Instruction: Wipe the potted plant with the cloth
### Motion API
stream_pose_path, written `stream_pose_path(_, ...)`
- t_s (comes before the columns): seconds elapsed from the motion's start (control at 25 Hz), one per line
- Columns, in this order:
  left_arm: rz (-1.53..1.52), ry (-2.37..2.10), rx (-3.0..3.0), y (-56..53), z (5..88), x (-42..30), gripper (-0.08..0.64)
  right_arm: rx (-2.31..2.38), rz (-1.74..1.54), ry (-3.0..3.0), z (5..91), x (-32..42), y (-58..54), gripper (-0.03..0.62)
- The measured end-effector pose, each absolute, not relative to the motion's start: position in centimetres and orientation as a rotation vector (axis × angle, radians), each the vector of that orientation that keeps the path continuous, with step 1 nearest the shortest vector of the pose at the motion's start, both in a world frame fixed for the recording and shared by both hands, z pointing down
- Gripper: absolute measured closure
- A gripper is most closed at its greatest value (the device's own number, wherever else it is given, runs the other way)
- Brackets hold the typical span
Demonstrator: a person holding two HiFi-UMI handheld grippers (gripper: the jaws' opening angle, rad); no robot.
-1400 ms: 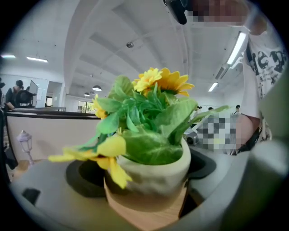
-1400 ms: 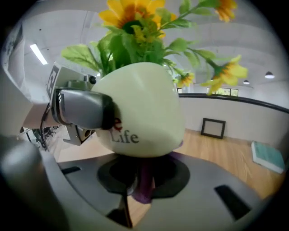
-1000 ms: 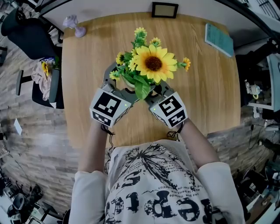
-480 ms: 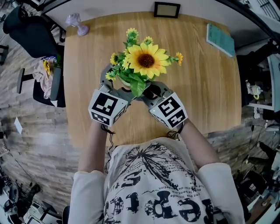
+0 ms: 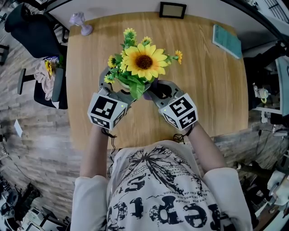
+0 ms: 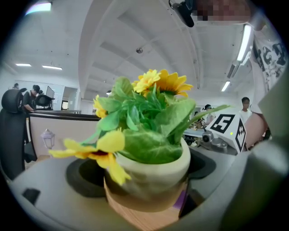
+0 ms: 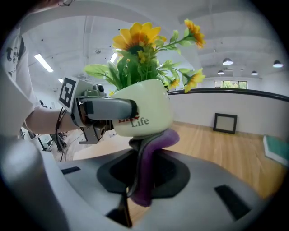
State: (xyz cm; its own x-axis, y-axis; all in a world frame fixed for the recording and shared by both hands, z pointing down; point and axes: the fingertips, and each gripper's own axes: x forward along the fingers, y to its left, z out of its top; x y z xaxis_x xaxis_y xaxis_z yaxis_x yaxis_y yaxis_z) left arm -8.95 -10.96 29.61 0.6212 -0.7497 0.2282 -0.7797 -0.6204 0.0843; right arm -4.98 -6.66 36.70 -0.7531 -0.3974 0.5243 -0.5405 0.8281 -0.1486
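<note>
I had the left gripper (image 5: 113, 86) with its fingers (image 6: 43, 191) clamped on the cream pot of the potted plant (image 5: 137, 63), one finger on each side of the pot, the sunflower and leaves rising above them. The right gripper (image 5: 158, 89) sat just beside it, fingers (image 7: 216, 180) closed together on the purple cloth (image 7: 146, 167), which ran up from between them and bent against the lower part of the pot. From the right gripper view I could see one left finger lying across the pot's side next to the printed word "Life". I could not tell whether the pot's base rested on the wooden worktop (image 5: 212, 85). Well beyond both sets of fingers a small picture frame (image 5: 172, 10) stood at the far edge, and a green book (image 5: 227, 40) lay far off to the right of the right fingers.
</note>
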Motion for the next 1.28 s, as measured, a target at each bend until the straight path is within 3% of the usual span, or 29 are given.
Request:
stream_pose_path(0.8, 0.225, -1.279, 2.613, -10.7, 32.7, -8.5, 0.035, 1.056, 0.416, -2.446, 36.9, 3.9, -11.0, 0.512)
stream_pose_path(1.28, 0.339, -0.852, 2.781, -7.2, 41.1, 2.0, 0.035, 1.318, 0.451, -2.296, 39.2, 15.1, -14.6, 0.512)
